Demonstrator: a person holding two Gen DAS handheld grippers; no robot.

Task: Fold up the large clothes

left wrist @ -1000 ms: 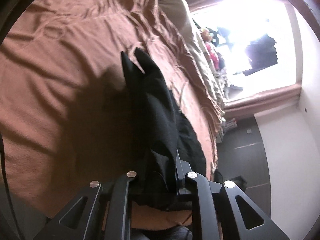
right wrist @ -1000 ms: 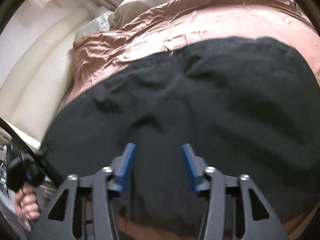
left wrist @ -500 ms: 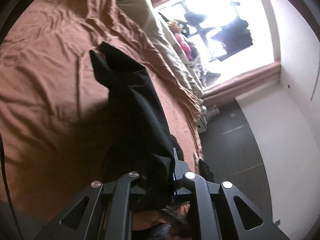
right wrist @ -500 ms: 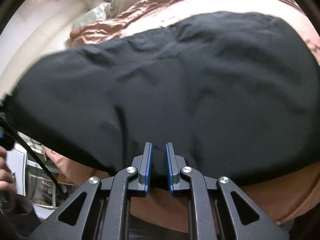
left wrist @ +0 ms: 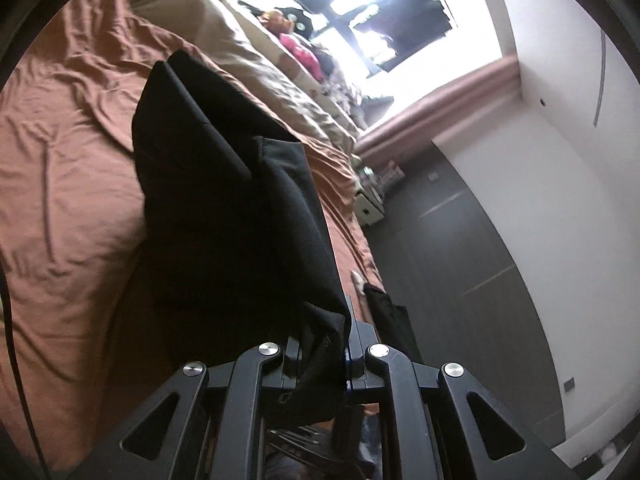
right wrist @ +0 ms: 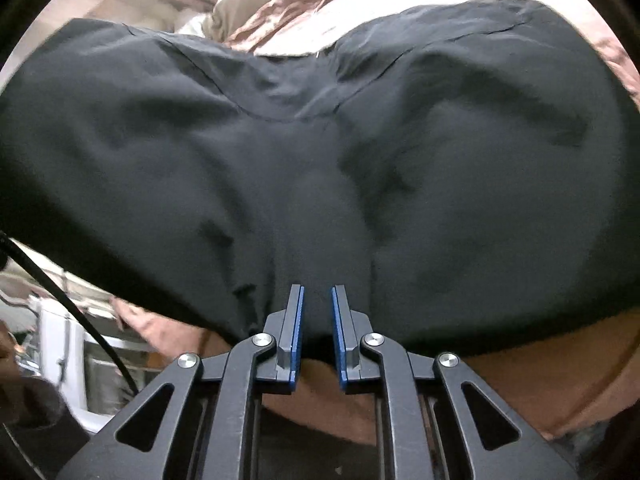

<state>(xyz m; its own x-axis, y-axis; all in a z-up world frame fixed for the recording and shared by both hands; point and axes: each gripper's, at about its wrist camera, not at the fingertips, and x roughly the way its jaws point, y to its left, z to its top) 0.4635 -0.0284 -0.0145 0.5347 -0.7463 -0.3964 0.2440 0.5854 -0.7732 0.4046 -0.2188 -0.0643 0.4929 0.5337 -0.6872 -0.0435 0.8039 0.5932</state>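
A large black garment (left wrist: 224, 208) hangs from my left gripper (left wrist: 318, 344), which is shut on its bunched edge and holds it up above the brown bedspread (left wrist: 60, 184). In the right wrist view the same black garment (right wrist: 320, 152) spreads wide across the frame, lifted on its left side. My right gripper (right wrist: 318, 308) is shut on the garment's near hem, with cloth pinched between the blue pads (right wrist: 297, 320).
The bed carries a beige duvet (left wrist: 248, 64) by a bright window (left wrist: 380, 8). A white nightstand (left wrist: 370, 208), dark flooring (left wrist: 460, 260) and a white wall (left wrist: 560, 200) lie to the right. A black cable (right wrist: 72, 300) runs at lower left.
My right gripper closed on the garment's hem. Both grippers lifted the garment, so its left side now rises off the bed and the cloth hangs taller from my left gripper.
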